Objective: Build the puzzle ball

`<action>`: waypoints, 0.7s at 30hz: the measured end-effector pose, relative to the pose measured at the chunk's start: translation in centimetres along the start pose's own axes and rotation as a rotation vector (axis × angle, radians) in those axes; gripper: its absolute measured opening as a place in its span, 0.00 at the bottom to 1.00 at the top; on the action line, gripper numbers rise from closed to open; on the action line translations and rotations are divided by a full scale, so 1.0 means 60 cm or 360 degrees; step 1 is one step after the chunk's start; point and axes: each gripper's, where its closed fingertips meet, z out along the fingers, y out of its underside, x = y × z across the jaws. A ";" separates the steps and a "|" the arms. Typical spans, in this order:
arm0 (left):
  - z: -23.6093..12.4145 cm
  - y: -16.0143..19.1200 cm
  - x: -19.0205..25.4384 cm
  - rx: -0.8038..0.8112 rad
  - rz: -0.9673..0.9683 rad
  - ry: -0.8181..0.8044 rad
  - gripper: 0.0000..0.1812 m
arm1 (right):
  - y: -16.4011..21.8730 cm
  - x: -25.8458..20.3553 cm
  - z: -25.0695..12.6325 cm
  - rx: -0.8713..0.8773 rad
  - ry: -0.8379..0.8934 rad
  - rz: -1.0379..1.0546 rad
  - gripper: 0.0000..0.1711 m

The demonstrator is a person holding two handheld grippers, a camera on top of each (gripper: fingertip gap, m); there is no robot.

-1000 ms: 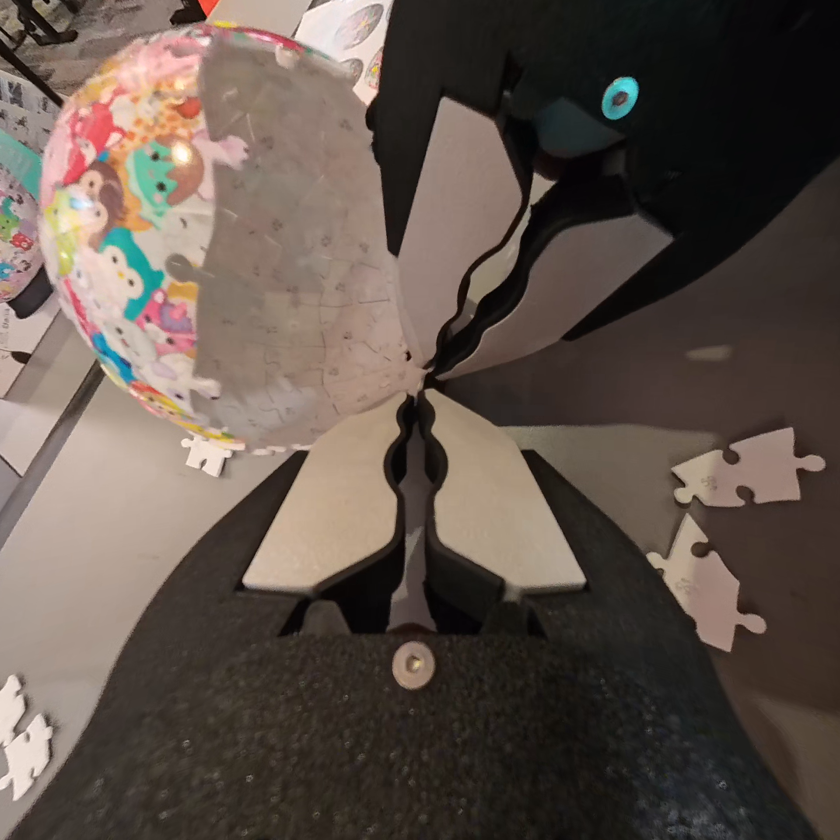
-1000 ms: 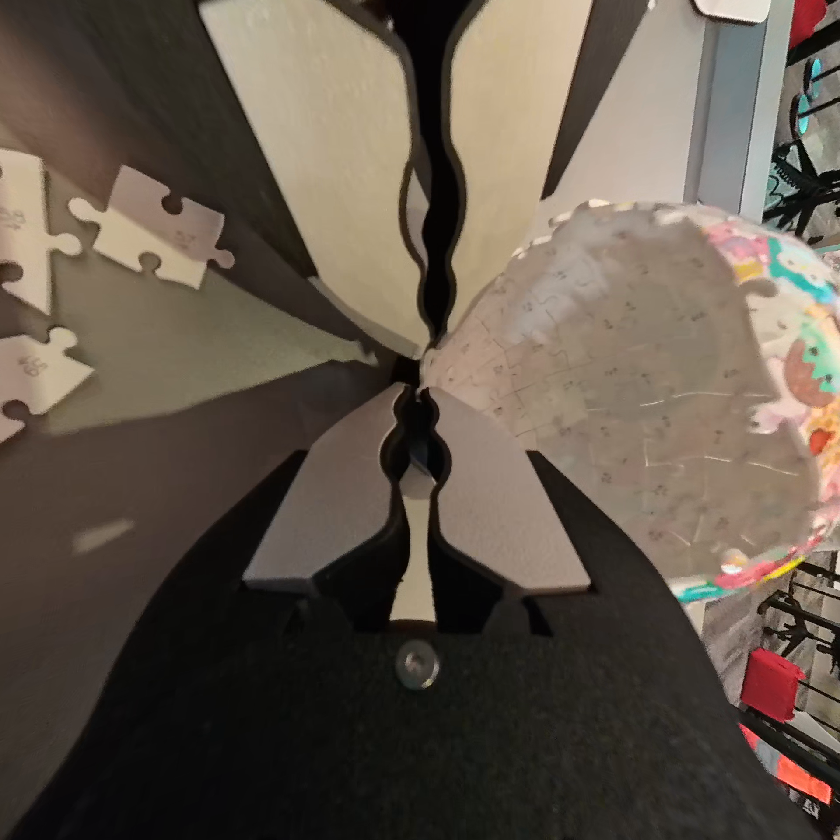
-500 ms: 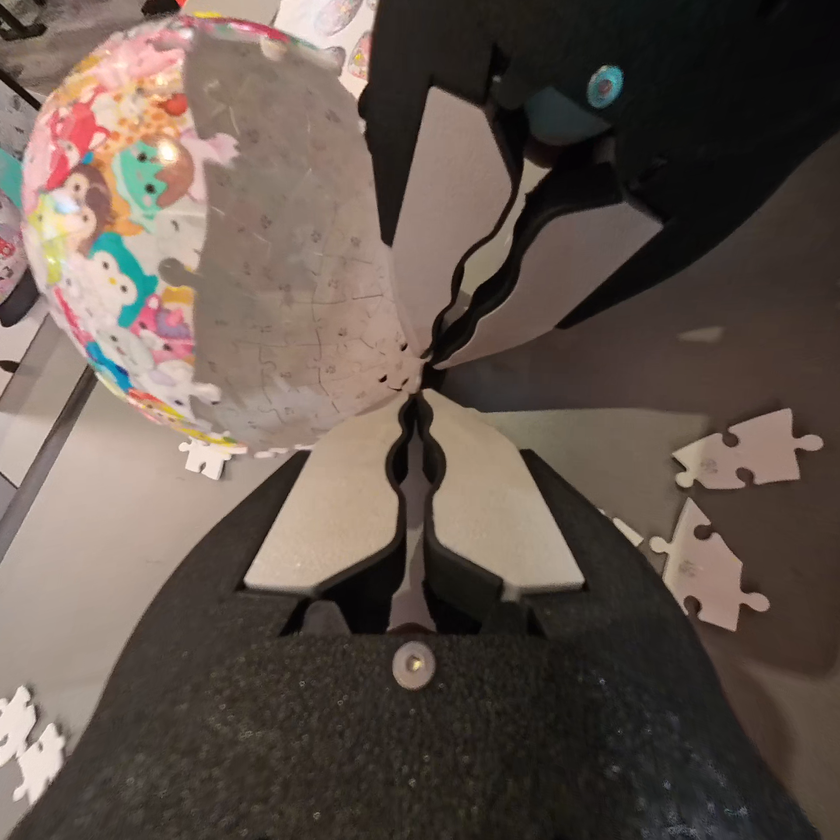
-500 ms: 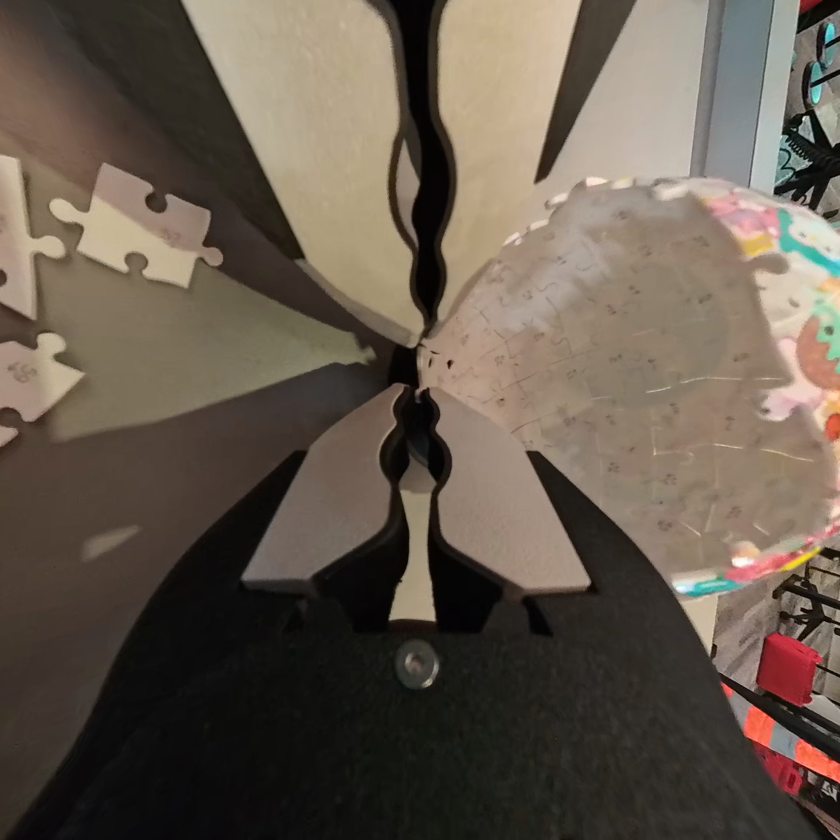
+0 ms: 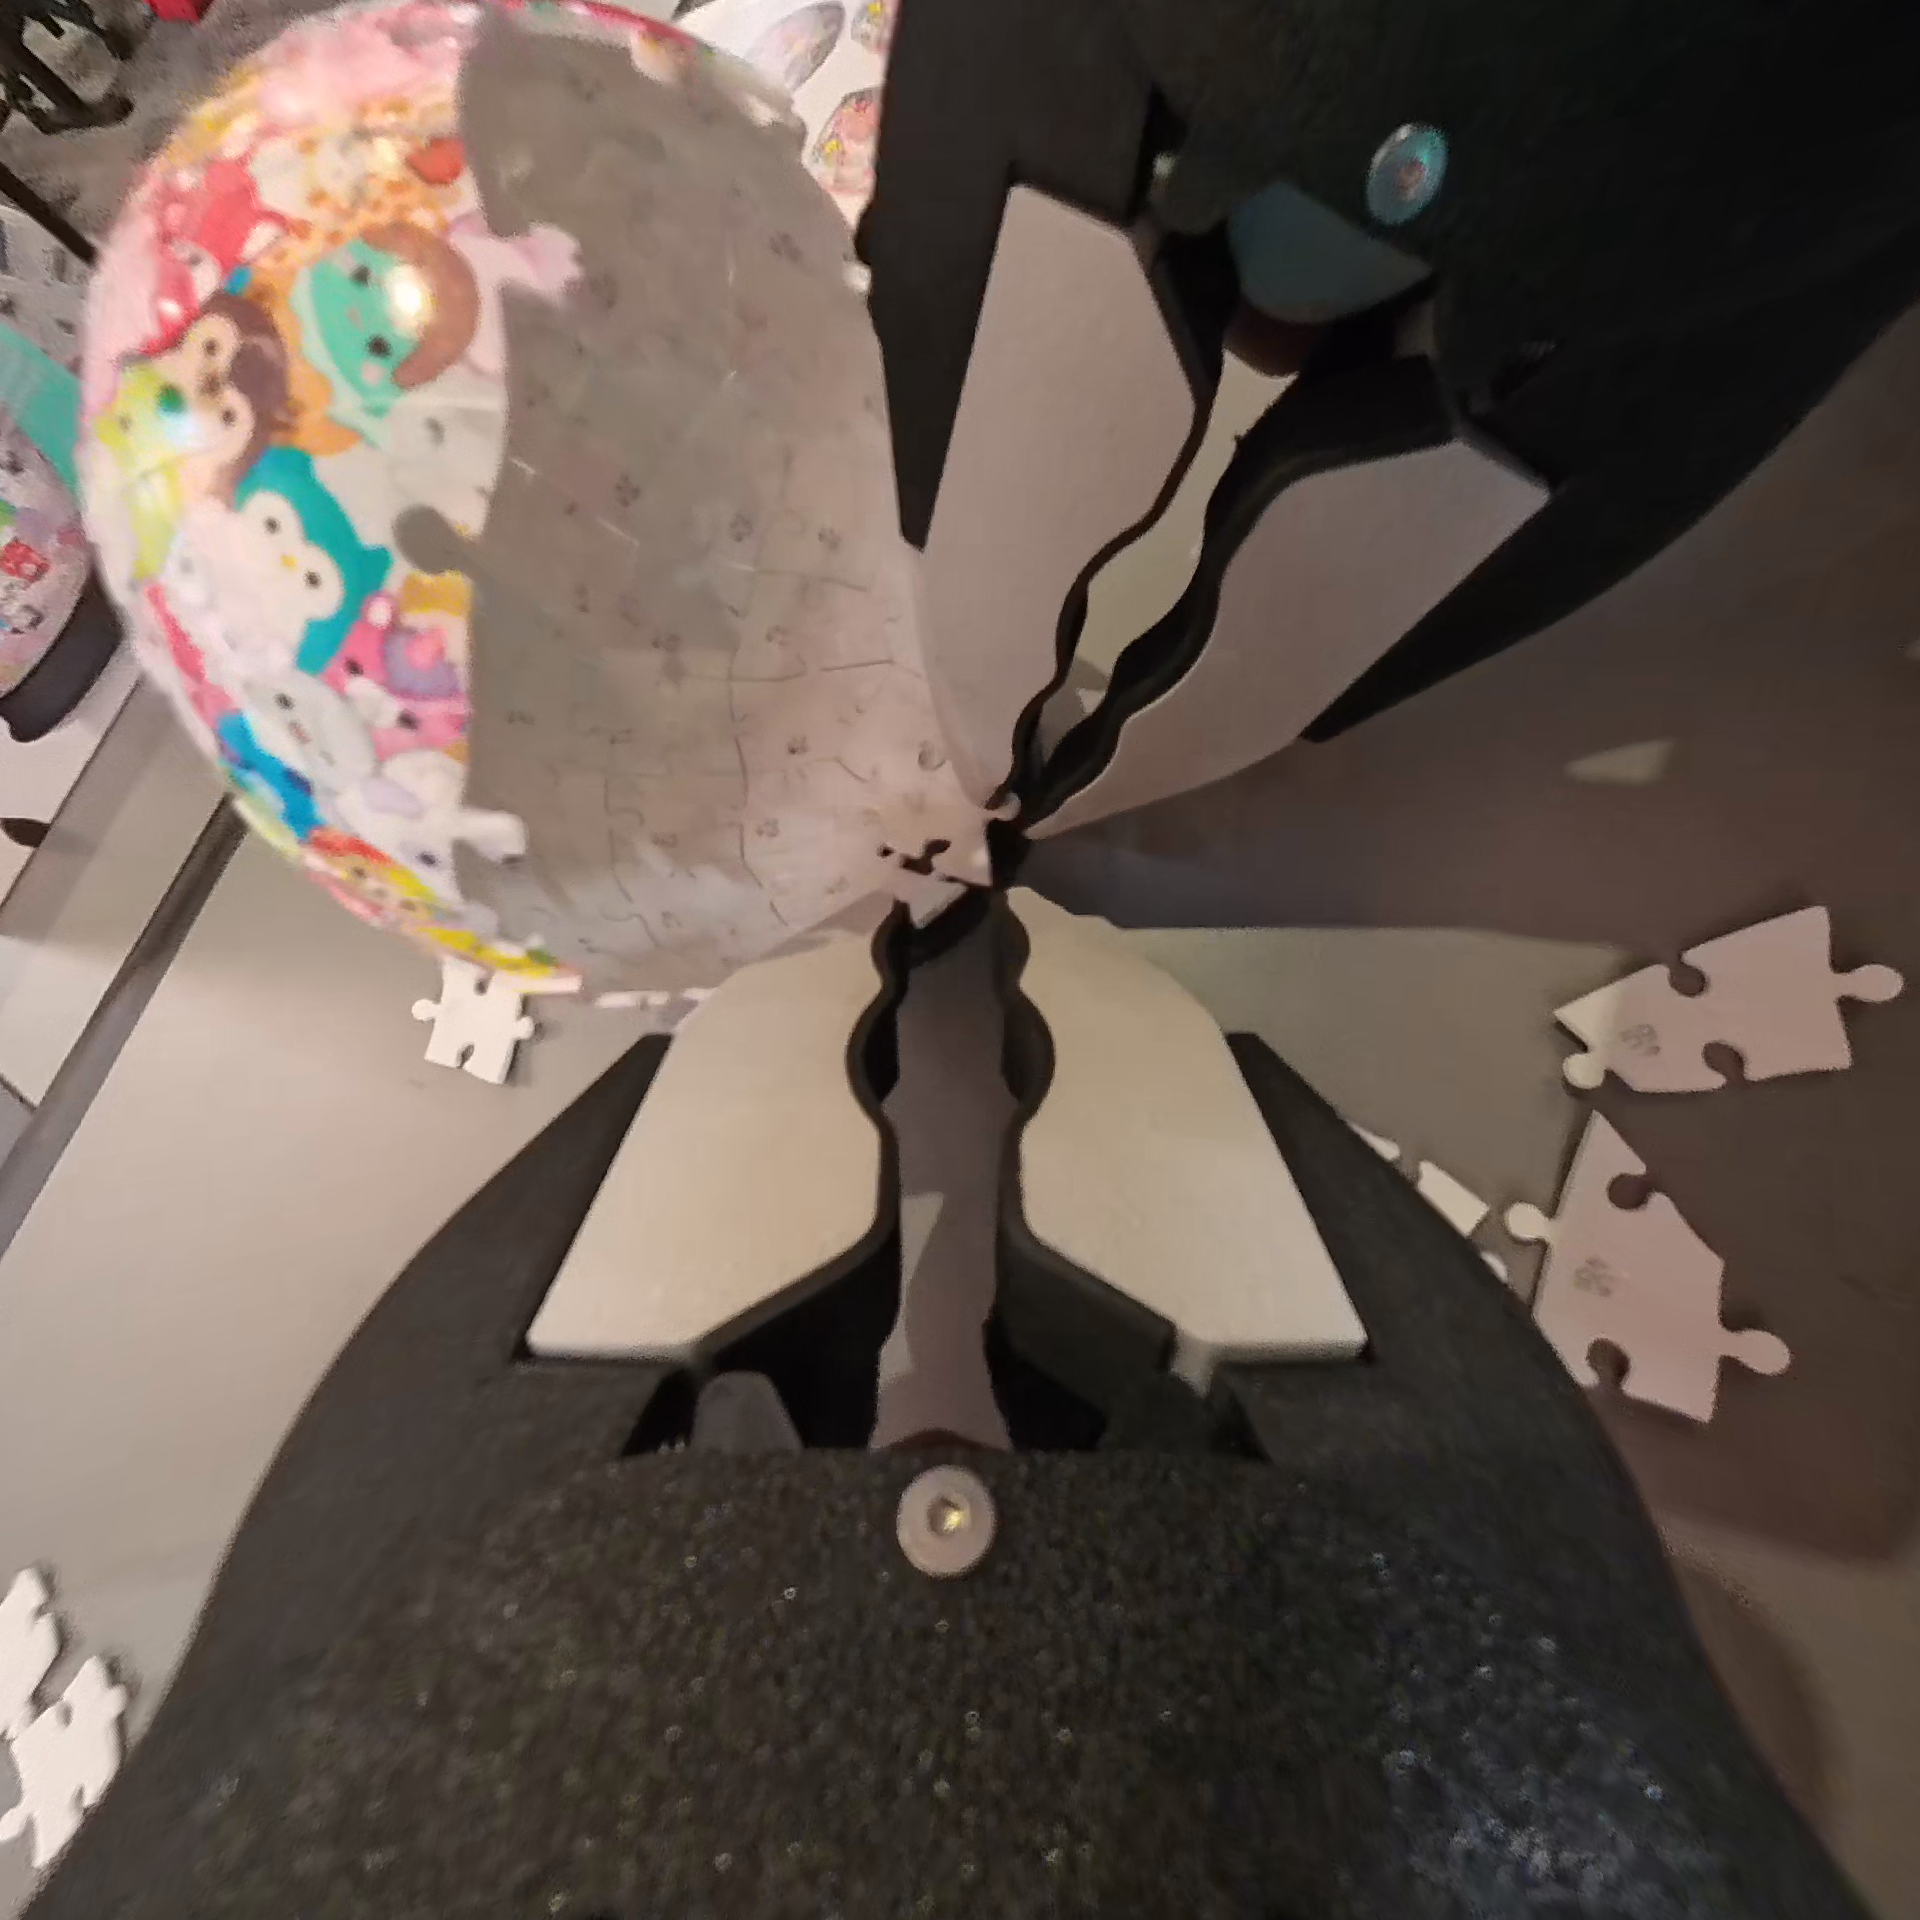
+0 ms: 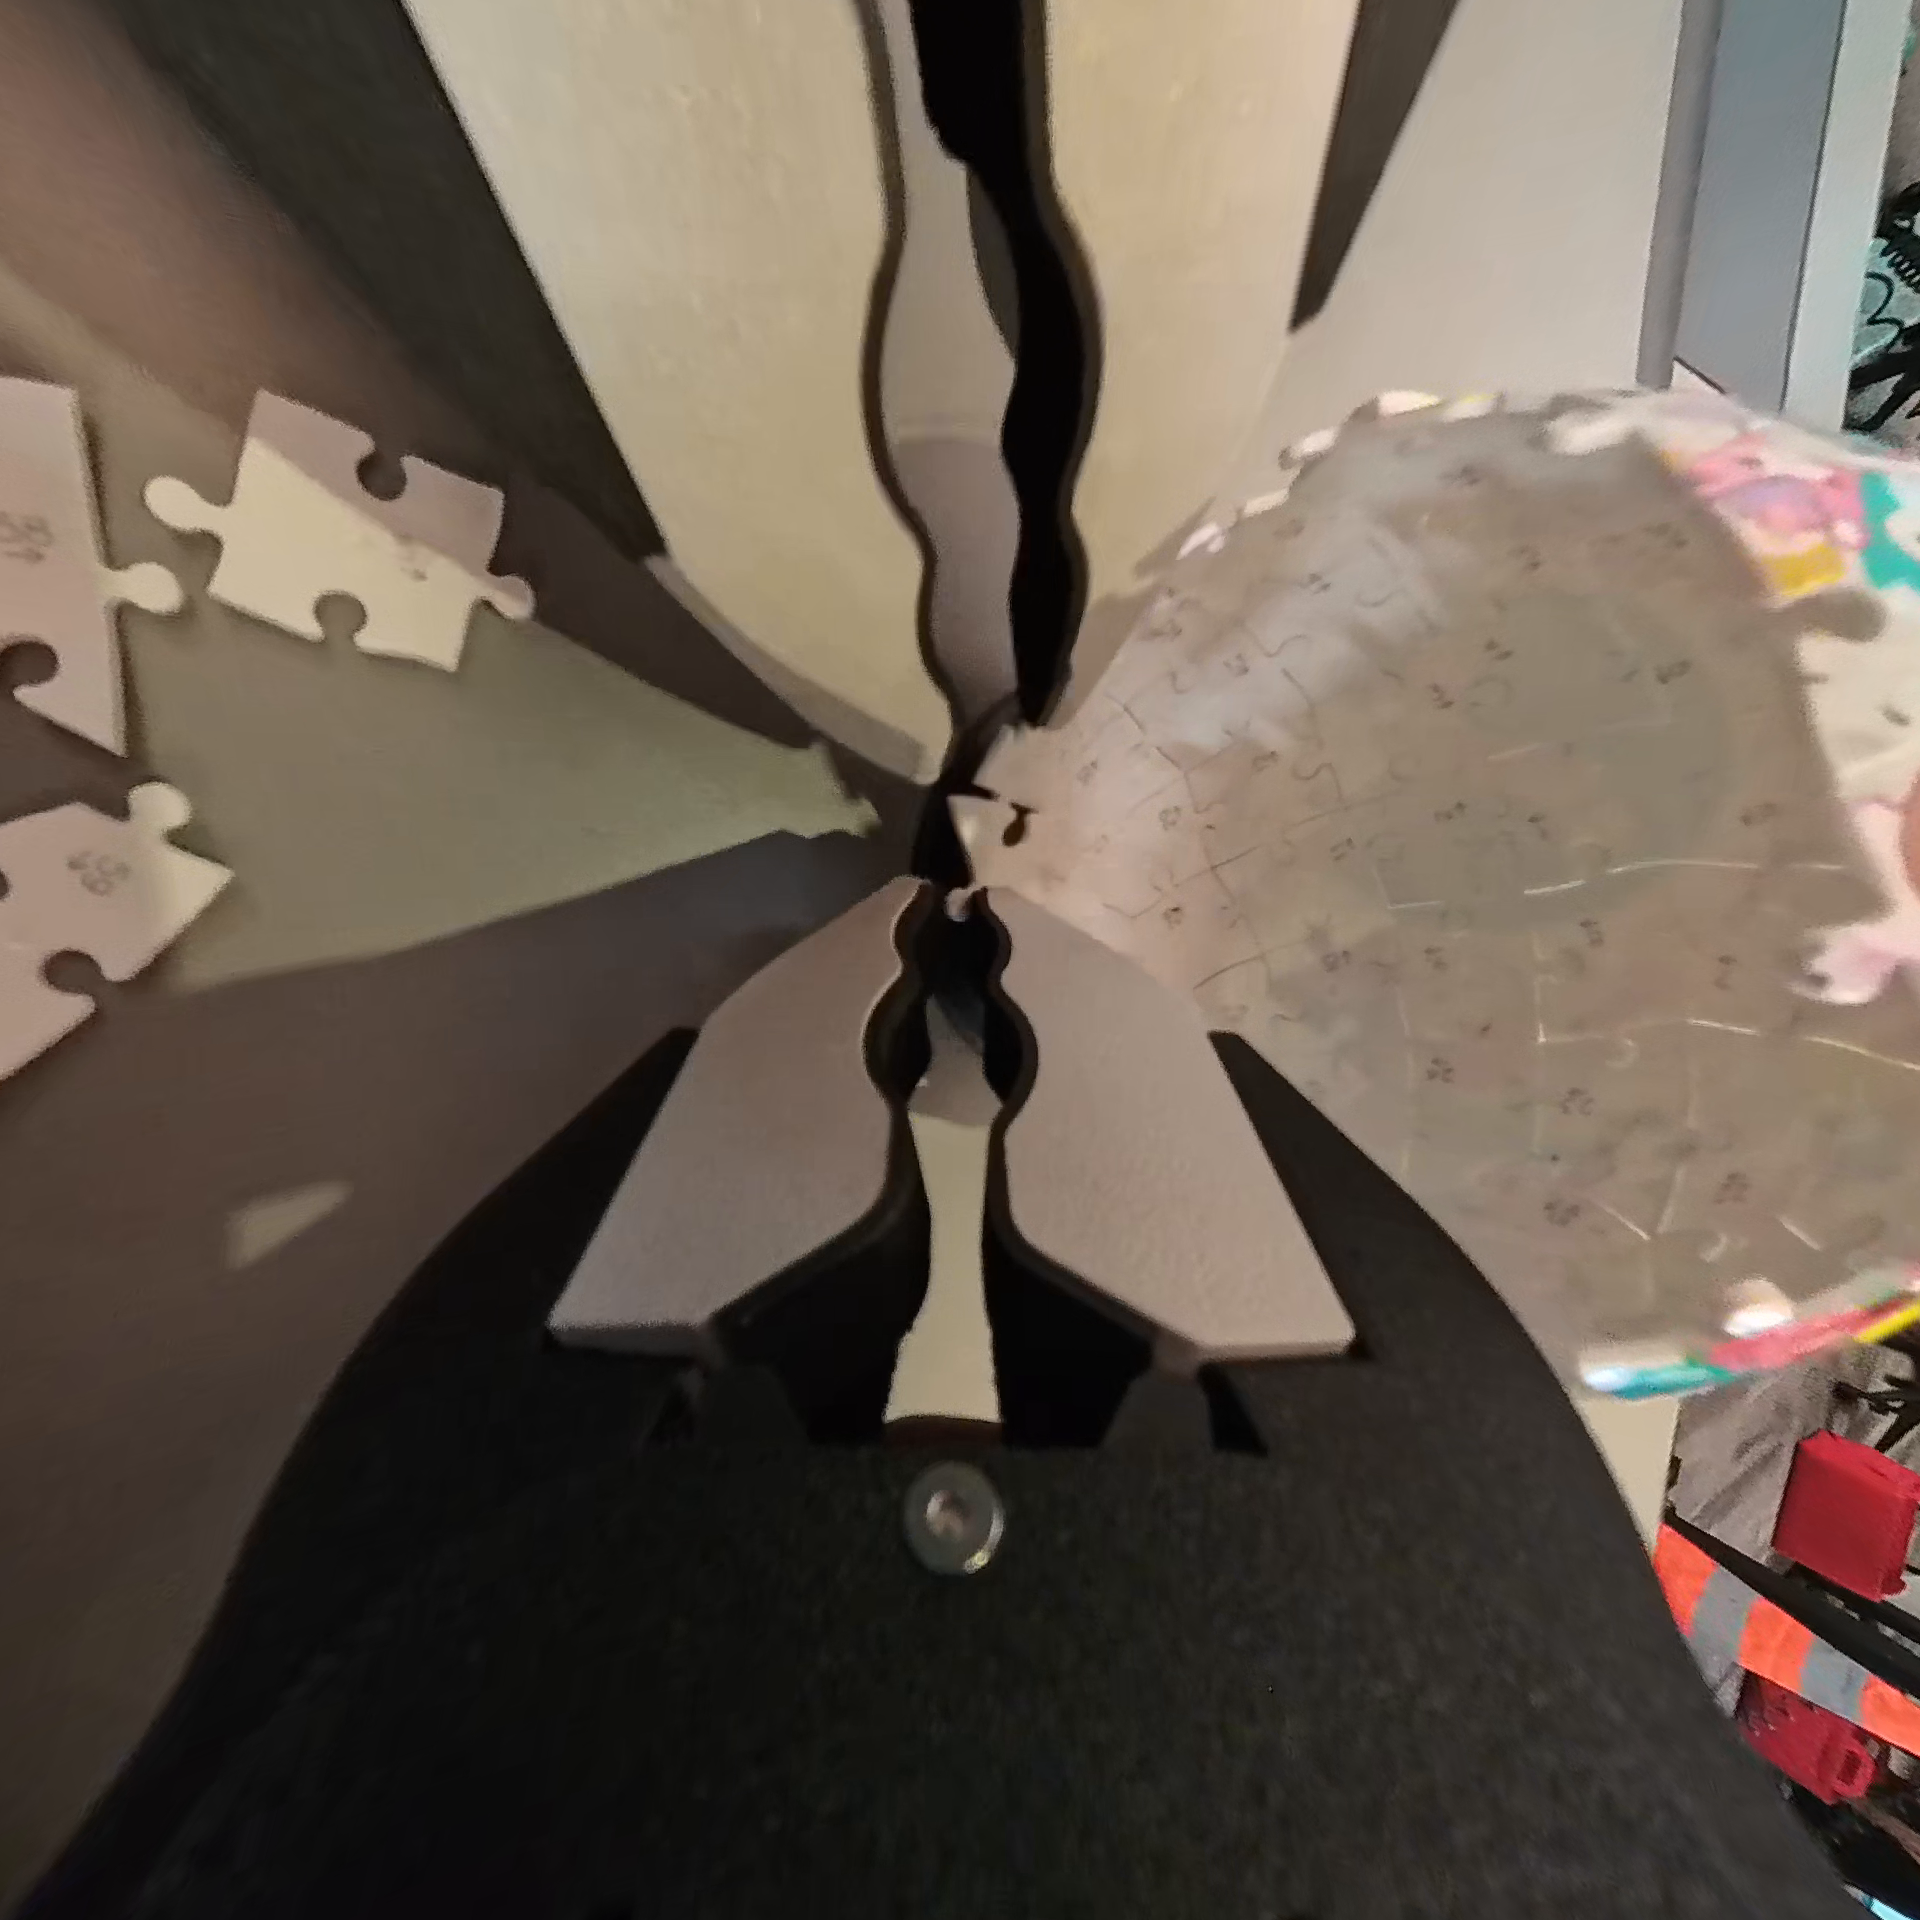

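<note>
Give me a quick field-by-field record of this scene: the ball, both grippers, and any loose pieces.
puzzle ball: partly built shell, grey numbered inside facing the camera, colourful cartoon print outside, held off the table
left gripper: jaws slightly apart at the ball's jagged edge
right gripper: tips at the same edge, nearly closed; grip unclear
meeting point: both grippers converge from opposite sides on one spot of the rim
loose pieces: several lie blank side up on the grey table
</note>
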 end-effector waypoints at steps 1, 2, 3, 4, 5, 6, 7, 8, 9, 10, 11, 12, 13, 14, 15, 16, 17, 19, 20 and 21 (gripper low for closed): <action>-0.005 0.000 -0.002 0.0019 -0.0002 -0.0010 0.08 | 0.000 -0.003 0.001 -0.0004 -0.0015 -0.0001 0.03; -0.012 -0.001 -0.004 0.0043 -0.0007 -0.0020 0.08 | -0.001 -0.005 0.000 -0.0004 -0.0025 0.0001 0.03; -0.019 -0.002 -0.007 0.0069 -0.0015 -0.0031 0.08 | -0.002 -0.006 0.000 -0.0001 -0.0034 0.0007 0.03; -0.026 -0.003 -0.010 0.0093 -0.0029 -0.0040 0.08 | -0.002 -0.006 0.001 -0.0002 -0.0032 0.0012 0.03; -0.032 -0.001 -0.013 0.0105 -0.0050 -0.0045 0.08 | -0.002 -0.005 0.001 0.0000 -0.0031 0.0013 0.03; -0.036 0.003 -0.015 0.0102 -0.0075 -0.0045 0.08 | -0.002 -0.005 0.001 0.0000 -0.0030 0.0012 0.03; -0.039 0.009 -0.019 0.0093 -0.0098 -0.0051 0.08 | -0.002 -0.004 0.001 -0.0003 -0.0025 0.0012 0.03; -0.041 0.014 -0.021 0.0086 -0.0116 -0.0057 0.08 | -0.002 -0.003 0.001 -0.0007 -0.0025 0.0017 0.03; -0.043 0.020 -0.022 0.0078 -0.0132 -0.0059 0.08 | -0.002 -0.004 0.001 -0.0009 -0.0028 0.0020 0.03; -0.044 0.026 -0.023 0.0067 -0.0148 -0.0064 0.08 | -0.002 -0.003 0.001 -0.0013 -0.0026 0.0018 0.03; -0.046 0.030 -0.025 0.0061 -0.0158 -0.0076 0.08 | -0.003 -0.003 0.000 -0.0013 -0.0026 0.0021 0.03; -0.047 0.033 -0.027 0.0058 -0.0164 -0.0092 0.08 | -0.003 -0.003 0.000 -0.0011 -0.0031 0.0032 0.03; -0.048 0.036 -0.028 0.0051 -0.0168 -0.0105 0.08 | -0.003 -0.002 -0.001 -0.0017 -0.0034 0.0050 0.03; -0.049 0.039 -0.029 0.0046 -0.0174 -0.0114 0.08 | -0.002 -0.001 -0.001 -0.0026 -0.0039 0.0070 0.03; -0.049 0.040 -0.030 0.0045 -0.0180 -0.0119 0.08 | -0.003 -0.001 -0.001 -0.0031 -0.0049 0.0088 0.03; -0.050 0.041 -0.029 0.0045 -0.0187 -0.0120 0.08 | -0.003 -0.001 -0.003 -0.0031 -0.0058 0.0102 0.02; -0.051 0.041 -0.028 0.0046 -0.0195 -0.0120 0.08 | -0.004 0.000 -0.004 -0.0030 -0.0063 0.0115 0.02; -0.052 0.039 -0.026 0.0060 -0.0213 -0.0120 0.07 | -0.005 0.003 -0.007 -0.0035 -0.0065 0.0139 0.02; -0.053 0.038 -0.025 0.0065 -0.0224 -0.0115 0.07 | -0.005 0.005 -0.007 -0.0040 -0.0062 0.0147 0.02; -0.053 0.037 -0.024 0.0068 -0.0233 -0.0112 0.07 | -0.004 0.006 -0.008 -0.0047 -0.0058 0.0149 0.02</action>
